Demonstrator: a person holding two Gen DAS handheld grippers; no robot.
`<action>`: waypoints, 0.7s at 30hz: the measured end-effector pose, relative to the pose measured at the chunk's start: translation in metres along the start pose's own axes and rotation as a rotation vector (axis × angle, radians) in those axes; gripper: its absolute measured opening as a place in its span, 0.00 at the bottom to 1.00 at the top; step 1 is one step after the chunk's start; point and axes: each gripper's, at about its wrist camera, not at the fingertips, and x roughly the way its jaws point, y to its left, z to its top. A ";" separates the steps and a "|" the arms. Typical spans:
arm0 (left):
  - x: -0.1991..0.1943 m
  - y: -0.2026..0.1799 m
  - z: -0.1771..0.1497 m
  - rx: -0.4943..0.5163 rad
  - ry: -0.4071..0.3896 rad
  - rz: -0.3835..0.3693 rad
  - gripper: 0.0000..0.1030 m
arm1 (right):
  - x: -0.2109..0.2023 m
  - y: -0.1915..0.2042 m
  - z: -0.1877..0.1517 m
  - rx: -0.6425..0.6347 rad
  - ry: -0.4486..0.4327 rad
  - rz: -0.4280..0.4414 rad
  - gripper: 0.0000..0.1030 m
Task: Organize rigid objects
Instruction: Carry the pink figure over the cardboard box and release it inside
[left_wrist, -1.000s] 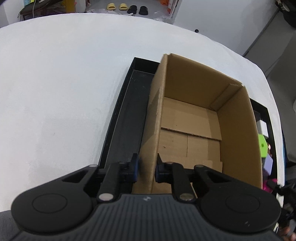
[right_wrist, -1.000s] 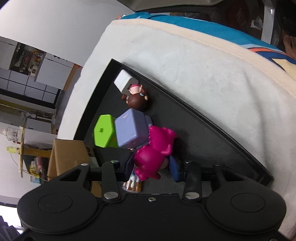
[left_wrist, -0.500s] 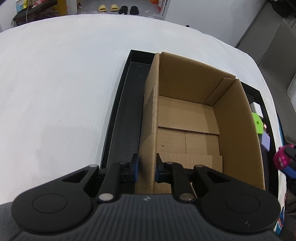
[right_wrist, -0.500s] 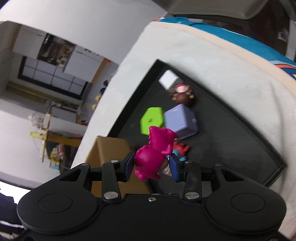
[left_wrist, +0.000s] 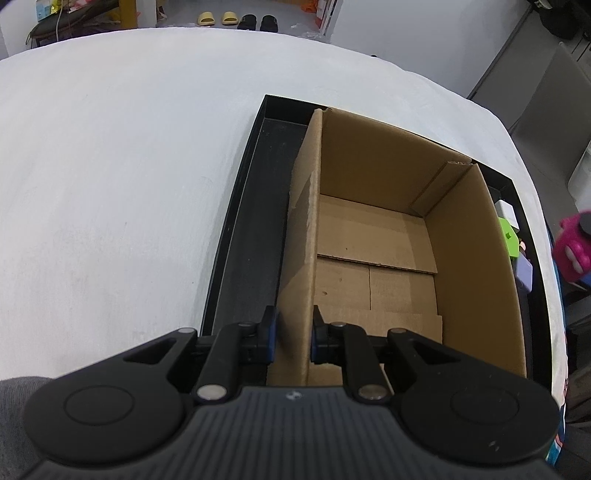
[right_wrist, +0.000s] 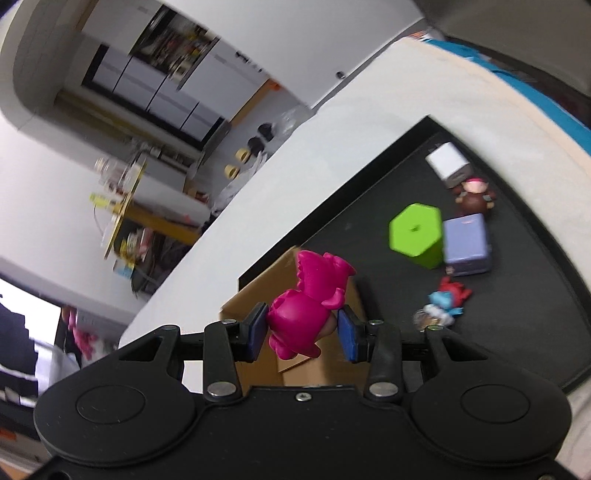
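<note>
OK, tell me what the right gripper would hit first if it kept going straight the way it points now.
Probably the cardboard box: it sits directly beyond the pink toy clamped in the right gripper. The black tray with the remaining toys lies off to the side. Depth is unclear, so the gap to the box cannot be judged.

A white-covered table (left_wrist: 129, 184) was seen beneath. Beyond its far edge, yellow slippers (left_wrist: 216, 17) and black slippers (left_wrist: 256, 23) were lined on the floor. White cabinets (right_wrist: 177, 88) and a cluttered yellow shelf (right_wrist: 122, 206) were set against the walls.
</note>
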 end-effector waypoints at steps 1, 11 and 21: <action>0.001 0.001 0.002 -0.006 0.000 -0.001 0.15 | 0.003 0.004 -0.002 -0.010 0.010 -0.001 0.39; 0.006 0.013 0.008 -0.084 0.020 -0.039 0.16 | 0.040 0.044 -0.012 -0.083 0.113 -0.025 0.39; 0.008 0.018 0.006 -0.120 0.033 -0.078 0.16 | 0.081 0.073 -0.017 -0.157 0.203 -0.067 0.39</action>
